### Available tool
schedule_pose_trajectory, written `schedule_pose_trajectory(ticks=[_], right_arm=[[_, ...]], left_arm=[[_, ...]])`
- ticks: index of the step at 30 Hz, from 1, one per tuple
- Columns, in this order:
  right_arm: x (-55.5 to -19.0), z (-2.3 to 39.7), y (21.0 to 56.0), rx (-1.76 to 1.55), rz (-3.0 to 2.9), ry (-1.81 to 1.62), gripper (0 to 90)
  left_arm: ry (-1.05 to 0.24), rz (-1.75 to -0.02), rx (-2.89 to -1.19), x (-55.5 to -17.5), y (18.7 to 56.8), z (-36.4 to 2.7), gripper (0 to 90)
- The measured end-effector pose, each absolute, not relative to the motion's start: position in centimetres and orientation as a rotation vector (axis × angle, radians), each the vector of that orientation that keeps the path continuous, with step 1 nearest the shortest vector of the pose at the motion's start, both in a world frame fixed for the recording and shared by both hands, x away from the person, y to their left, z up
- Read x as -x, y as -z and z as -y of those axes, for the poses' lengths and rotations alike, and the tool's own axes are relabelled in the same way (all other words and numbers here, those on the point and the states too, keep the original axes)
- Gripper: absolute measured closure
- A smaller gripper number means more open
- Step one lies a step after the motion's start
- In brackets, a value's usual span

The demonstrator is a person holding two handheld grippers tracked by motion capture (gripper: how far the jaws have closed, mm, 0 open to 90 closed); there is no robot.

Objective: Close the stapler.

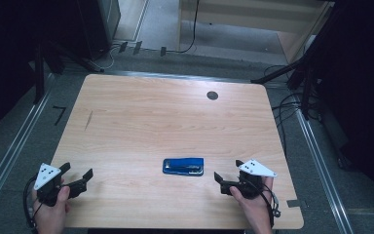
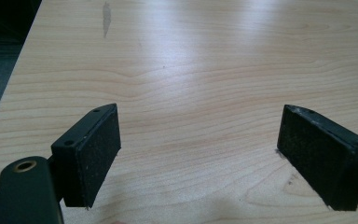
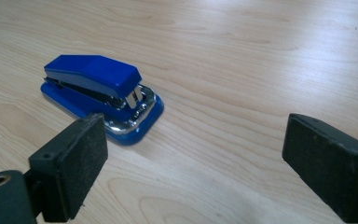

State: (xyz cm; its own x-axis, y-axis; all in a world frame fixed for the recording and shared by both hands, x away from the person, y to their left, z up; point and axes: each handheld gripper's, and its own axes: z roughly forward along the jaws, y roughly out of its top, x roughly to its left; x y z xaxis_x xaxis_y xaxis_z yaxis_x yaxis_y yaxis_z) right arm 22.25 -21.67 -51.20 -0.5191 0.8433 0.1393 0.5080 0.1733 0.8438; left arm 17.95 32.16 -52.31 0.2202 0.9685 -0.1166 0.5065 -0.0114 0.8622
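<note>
I am holding my right tool [image 1: 227, 178] low over the near right part of the surface [image 1: 141, 112], its jaws standing wide with nothing between them, and it is pointing toward the blue stapler [image 1: 183, 166]. The stapler is lying flat near the middle of the near half of the surface, just to the left of that tool and apart from it; in the right gripper view the stapler [image 3: 100, 95] is sitting beyond and beside my left-hand pad, chrome nose turned toward me, untouched. My left tool [image 1: 75, 179] is waiting at the near left corner, well apart from the stapler, jaws also spread wide and empty over bare wood, as the left gripper view is showing. As I am reading it, the stapler is resting free and the right tool is standing off from it, so I am either between a release and a retreat or lining up a fresh grasp; I cannot tell which. If a grasp is next, it is calling for swinging the right tool leftward so the stapler's narrow sides are lying between the pads, lowering, then closing squarely, since a skewed grip could make the smooth body twist or slide.
</note>
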Motion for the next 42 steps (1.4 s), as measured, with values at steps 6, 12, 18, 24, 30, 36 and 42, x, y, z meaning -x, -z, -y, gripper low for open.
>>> schedule_pose_trajectory(ticks=[6, 12, 18, 24, 30, 36, 42], right_arm=[[-21.8, 23.2, 51.4, -1.309, -2.08, -1.253, 5.0], [-21.2, 25.1, 51.6, -1.335, -2.036, -1.242, 5.0], [-20.7, 26.9, 52.1, -1.37, -2.043, -1.241, 5.0], [-20.0, 28.9, 52.4, -1.389, -2.016, -1.227, 4.7], [-19.7, 31.2, 53.1, -1.429, -1.983, -1.208, 4.4], [-19.3, 33.0, 53.4, -1.468, -1.944, -1.204, 4.3], [-18.9, 34.9, 53.9, -1.499, -1.921, -1.203, 4.3]], left_arm=[[-0.684, -1.408, -1.646, -18.0, 52.3, -32.1, 13.9], [-0.687, -1.409, -1.646, -17.9, 52.3, -32.1, 13.9], [-0.688, -1.41, -1.646, -17.9, 52.3, -32.1, 13.9], [-0.687, -1.41, -1.645, -18.0, 52.3, -32.1, 13.9], [-0.687, -1.41, -1.646, -18.0, 52.3, -32.1, 13.9], [-0.687, -1.412, -1.645, -18.0, 52.3, -32.1, 13.9], [-0.687, -1.413, -1.647, -18.0, 52.3, -32.2, 14.0]])
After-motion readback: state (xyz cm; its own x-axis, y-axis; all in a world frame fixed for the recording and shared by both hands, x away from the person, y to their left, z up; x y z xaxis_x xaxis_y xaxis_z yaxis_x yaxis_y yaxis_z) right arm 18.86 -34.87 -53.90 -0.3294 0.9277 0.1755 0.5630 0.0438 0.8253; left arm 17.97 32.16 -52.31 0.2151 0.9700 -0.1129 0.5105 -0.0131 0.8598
